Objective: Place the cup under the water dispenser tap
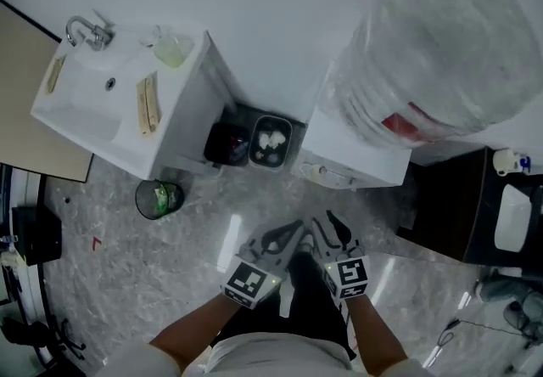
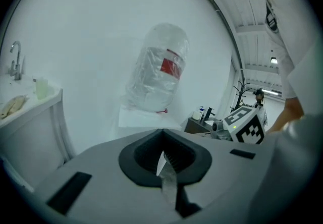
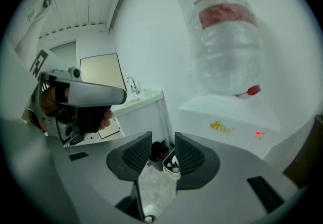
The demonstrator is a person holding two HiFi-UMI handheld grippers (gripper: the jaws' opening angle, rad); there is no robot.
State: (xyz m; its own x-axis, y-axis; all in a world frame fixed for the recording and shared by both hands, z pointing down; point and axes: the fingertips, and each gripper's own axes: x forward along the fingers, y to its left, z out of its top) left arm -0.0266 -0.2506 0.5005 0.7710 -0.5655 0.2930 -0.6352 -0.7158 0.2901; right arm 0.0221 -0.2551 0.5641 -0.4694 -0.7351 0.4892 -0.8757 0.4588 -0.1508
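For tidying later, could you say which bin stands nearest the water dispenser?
The bin holding white scraps; the black bin and the green-lined bin stand farther left.

We see a grey marbled floor carrying the water dispenser. Just left of the dispenser sit a white bin and a black bin, touching. Farther left stand the sink unit and a round green-lined bin. A dark cabinet stands to the dispenser's right.

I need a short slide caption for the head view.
The left tongs and right tongs face a water dispenser; sink at left.
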